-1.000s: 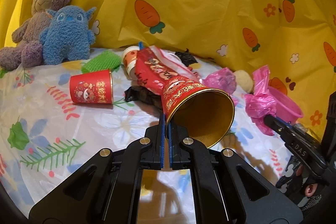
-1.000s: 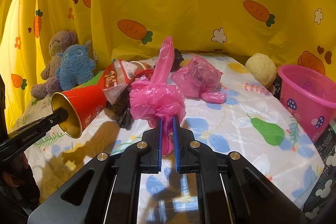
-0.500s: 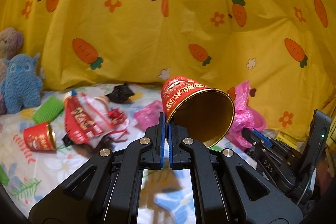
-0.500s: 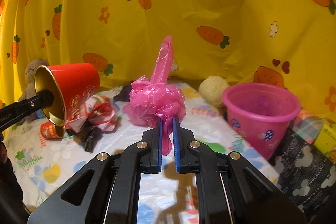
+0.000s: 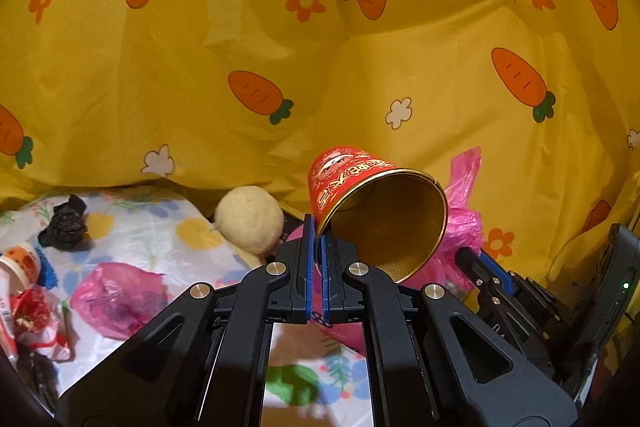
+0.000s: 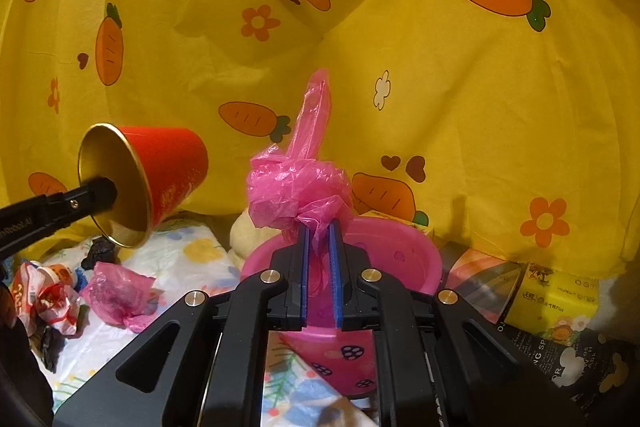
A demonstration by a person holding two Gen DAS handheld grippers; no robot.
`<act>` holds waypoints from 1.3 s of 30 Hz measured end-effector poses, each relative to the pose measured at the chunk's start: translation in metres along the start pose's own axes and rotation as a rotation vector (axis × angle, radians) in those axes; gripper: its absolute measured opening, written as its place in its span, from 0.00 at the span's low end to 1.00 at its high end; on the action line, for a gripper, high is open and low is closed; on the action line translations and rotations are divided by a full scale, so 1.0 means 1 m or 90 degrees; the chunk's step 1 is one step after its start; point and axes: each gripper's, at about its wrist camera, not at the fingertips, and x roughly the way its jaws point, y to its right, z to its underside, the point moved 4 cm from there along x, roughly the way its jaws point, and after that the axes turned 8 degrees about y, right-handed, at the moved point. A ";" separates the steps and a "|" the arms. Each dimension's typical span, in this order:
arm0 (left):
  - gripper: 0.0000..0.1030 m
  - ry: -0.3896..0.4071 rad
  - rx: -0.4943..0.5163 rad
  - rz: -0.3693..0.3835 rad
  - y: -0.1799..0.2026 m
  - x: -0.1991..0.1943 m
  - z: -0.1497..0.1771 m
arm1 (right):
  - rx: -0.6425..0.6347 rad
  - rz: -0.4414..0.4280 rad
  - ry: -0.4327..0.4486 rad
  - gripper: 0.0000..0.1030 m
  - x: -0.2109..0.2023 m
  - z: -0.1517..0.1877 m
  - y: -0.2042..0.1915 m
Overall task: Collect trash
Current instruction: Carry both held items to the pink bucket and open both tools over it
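A red paper cup [image 5: 352, 183] with a gold lining is pinched by its rim between the closed left tongs [image 5: 316, 235]; it is held in the air on its side, its mouth turned back toward the camera and to 4 o'clock. In the right wrist view the same cup [image 6: 168, 163] is seen at 9 o'clock, with one black finger of the left tongs [image 6: 100, 193] inside its mouth. A crumpled pink plastic bag [image 6: 300, 187] is clamped in the right tongs [image 6: 318, 227], which are nearly closed on it, one twisted end standing up toward 12 o'clock. Directly behind and below this bag a pink bucket [image 6: 404, 247] is seen. A cream plush ball [image 5: 250, 219] lies at the bucket's 9 o'clock. On the floral sheet [image 5: 152, 227] at 8 o'clock are left another pink bag [image 5: 116, 295], a black scrap [image 5: 66, 227] and a red and white wrapper [image 5: 36, 323]. A yellow carrot-print cloth [image 5: 280, 47] is hung behind everything.
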 end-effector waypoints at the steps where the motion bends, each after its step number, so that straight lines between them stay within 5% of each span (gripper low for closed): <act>1: 0.02 -0.006 -0.003 0.008 0.000 0.009 0.002 | -0.001 0.005 -0.003 0.10 0.005 0.001 0.003; 20: 0.02 -0.084 -0.048 0.076 0.009 0.102 0.034 | -0.004 0.019 -0.038 0.12 0.056 0.023 0.017; 24: 0.03 -0.101 -0.061 0.098 0.010 0.111 0.040 | 0.000 0.022 -0.038 0.27 0.059 0.024 0.019; 27: 0.23 -0.104 -0.060 0.092 0.007 0.113 0.043 | 0.001 0.026 -0.038 0.37 0.060 0.024 0.022; 32: 0.73 -0.058 -0.079 0.054 -0.009 0.096 0.035 | 0.006 0.037 -0.020 0.49 0.052 0.019 0.026; 39: 0.86 -0.008 -0.080 -0.031 -0.041 0.046 0.020 | 0.030 0.038 0.015 0.77 0.026 0.012 0.022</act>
